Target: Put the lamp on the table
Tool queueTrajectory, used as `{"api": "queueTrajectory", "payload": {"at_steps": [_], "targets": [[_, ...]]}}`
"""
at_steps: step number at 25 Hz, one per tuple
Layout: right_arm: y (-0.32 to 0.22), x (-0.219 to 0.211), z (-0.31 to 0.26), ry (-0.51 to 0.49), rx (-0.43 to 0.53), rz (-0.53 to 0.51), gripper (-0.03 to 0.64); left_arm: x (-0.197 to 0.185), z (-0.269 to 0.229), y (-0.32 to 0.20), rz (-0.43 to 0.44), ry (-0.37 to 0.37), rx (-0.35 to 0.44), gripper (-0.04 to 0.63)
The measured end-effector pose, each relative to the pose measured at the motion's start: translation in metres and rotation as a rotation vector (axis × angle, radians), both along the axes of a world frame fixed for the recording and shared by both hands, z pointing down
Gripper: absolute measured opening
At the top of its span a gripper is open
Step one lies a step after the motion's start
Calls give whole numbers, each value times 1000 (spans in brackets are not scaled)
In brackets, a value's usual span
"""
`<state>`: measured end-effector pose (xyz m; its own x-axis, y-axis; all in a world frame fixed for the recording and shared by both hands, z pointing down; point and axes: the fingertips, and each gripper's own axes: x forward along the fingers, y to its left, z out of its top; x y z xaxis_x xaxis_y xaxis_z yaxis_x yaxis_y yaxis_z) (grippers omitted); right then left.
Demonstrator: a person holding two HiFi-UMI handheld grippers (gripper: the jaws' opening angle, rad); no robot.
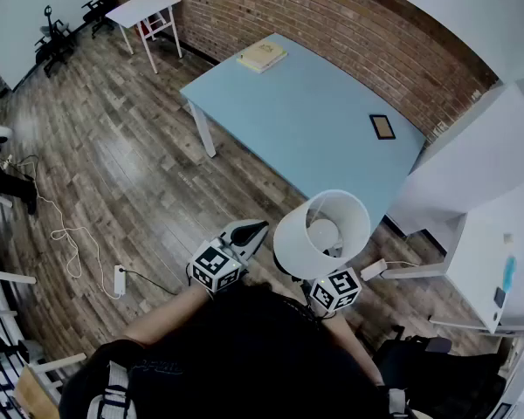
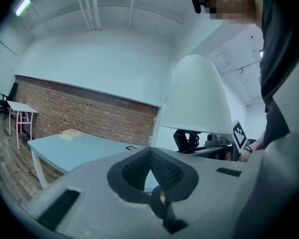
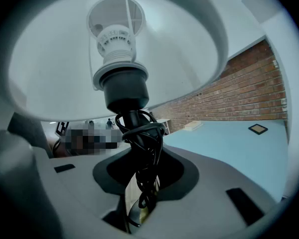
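The lamp [image 1: 323, 232] has a white shade, a black socket [image 3: 122, 86] and a black stem with its cord wound around it. It hangs upright in the air, close to me and short of the light blue table [image 1: 306, 112]. My right gripper [image 1: 323, 278] sits under the shade, shut on the wrapped stem [image 3: 142, 148]. Just left of the lamp is my left gripper [image 1: 249, 231], with its jaws together and nothing in them. In the left gripper view the shade [image 2: 199, 98] rises to the right, beyond the closed gripper [image 2: 149, 153].
On the table lie a book [image 1: 262, 55] at the far end and a small dark frame [image 1: 382, 127] near the brick wall. A white side table [image 1: 144, 9] stands far left. A cable and power strip [image 1: 118, 278] lie on the wooden floor. White cabinets [image 1: 485, 234] stand right.
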<state>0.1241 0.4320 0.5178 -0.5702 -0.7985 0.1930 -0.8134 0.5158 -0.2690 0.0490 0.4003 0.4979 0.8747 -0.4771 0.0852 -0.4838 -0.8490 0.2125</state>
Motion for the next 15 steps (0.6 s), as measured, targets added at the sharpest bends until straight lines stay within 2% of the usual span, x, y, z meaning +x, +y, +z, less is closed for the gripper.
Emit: {"api": "queueTrajectory", "payload": {"at_steps": [6,15], "targets": [[-3,3,2,4,-10,-6,106,7,0,-2,5,-2,4,9],[-16,-5,5,8,-17,-13,106,-5,4,-15,-11,2,-11,9]]}}
